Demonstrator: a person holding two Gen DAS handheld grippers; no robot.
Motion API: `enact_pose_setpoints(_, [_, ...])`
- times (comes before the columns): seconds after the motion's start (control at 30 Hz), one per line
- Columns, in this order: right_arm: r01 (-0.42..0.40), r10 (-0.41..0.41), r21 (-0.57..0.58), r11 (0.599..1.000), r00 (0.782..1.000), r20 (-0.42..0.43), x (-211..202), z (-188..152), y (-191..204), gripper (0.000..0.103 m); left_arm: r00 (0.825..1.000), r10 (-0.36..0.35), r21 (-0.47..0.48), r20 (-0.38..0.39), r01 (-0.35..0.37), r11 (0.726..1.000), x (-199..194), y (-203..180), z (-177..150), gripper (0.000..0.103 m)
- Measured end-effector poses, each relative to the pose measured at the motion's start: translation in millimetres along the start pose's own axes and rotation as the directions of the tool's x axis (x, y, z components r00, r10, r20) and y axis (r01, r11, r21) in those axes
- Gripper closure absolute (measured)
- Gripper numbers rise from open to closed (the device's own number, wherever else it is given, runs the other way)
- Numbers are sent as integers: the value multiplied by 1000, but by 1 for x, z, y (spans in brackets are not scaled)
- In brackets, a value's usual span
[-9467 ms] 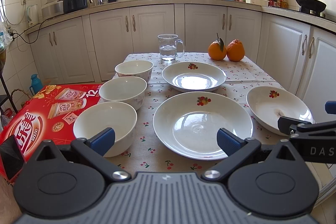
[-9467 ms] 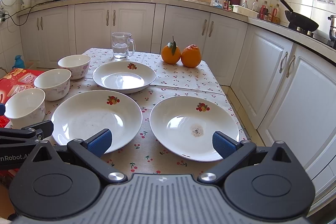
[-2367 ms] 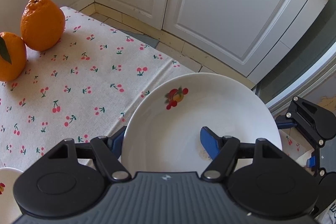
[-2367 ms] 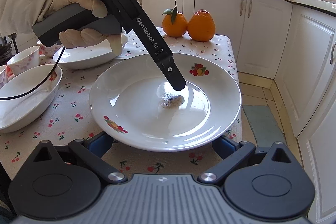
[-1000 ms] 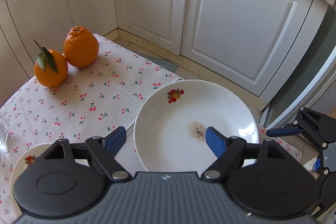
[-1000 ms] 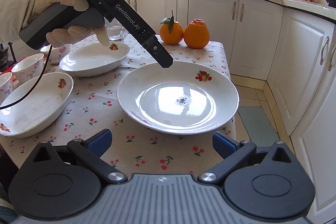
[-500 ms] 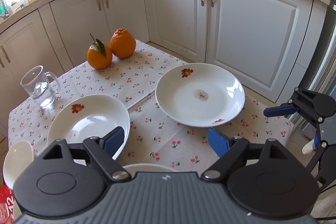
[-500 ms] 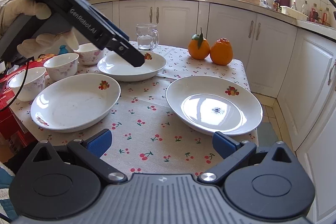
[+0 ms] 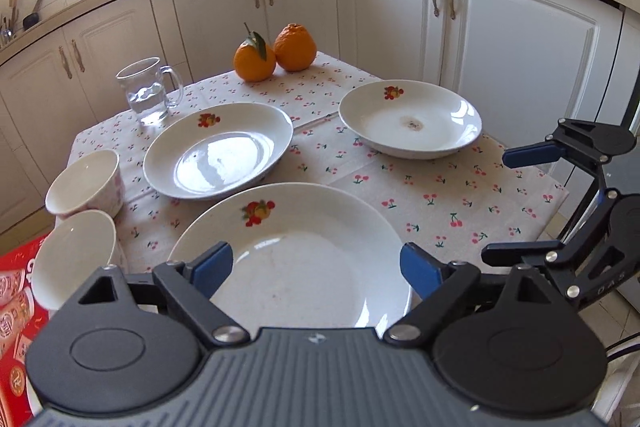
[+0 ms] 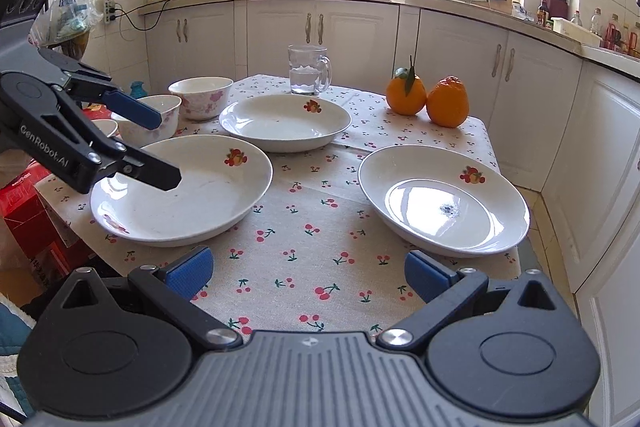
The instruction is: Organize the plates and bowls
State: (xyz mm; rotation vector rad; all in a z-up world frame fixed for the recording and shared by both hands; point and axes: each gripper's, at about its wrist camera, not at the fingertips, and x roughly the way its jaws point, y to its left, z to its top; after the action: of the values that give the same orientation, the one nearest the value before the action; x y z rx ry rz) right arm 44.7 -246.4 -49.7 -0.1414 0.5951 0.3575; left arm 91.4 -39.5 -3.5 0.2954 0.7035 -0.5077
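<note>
Three white plates with fruit motifs lie on the cherry-print tablecloth: a near left plate (image 9: pixel 296 251) (image 10: pixel 188 199), a far plate (image 9: pixel 218 149) (image 10: pixel 284 123), and a stained right plate (image 9: pixel 410 119) (image 10: pixel 440 203). White bowls (image 9: pixel 84 183) (image 10: pixel 200 97) line the table's left side. My left gripper (image 9: pixel 314 267) (image 10: pixel 160 149) hovers over the near left plate's rim. Its jaws are opening and the pads touch nothing. My right gripper (image 10: pixel 306 273) (image 9: pixel 498 207) stands open over bare cloth at the front edge, between the two near plates.
A glass mug of water (image 9: pixel 148 91) and two oranges (image 9: pixel 276 53) stand at the table's far end. A red box (image 9: pixel 16 291) sits left of the table, beside the bowls. White cabinets (image 9: pixel 520 39) close in behind and on the right.
My left gripper swung left from the stained plate to the near left plate, and its jaws widened. My right gripper drew back from the stained plate, which rests on the table.
</note>
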Motion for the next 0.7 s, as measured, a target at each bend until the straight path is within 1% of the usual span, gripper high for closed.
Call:
enact_pose_setpoints(0.1, [-14,14,-18,1000,1000,-6,3,-1,6,0,999,32,-30,-4,-32,999,-4,4,-7,12])
enact_pose_setpoints(0.23, [-38,37,-29,999,999,-22,10,-3,12,0,999,50,-73,-21,-52,996,-3,12,-13,12])
enact_pose_setpoints(0.43, [-96,93,-50,994,994,-66,26,-7,18,0,996,78,-71,-40,-80,994,1,25,-12,12])
enact_pose_setpoints(0.6, [-146,137,-72,987,984,-112,46,-6,26,0,995,82,-79,-56,-86,993,8,37,-10,12])
enact_pose_setpoints(0.7, [-177,166,-85,981,978,-126,56,-3,31,0,995,74,-86,-73,-80,993,13,45,-7,12])
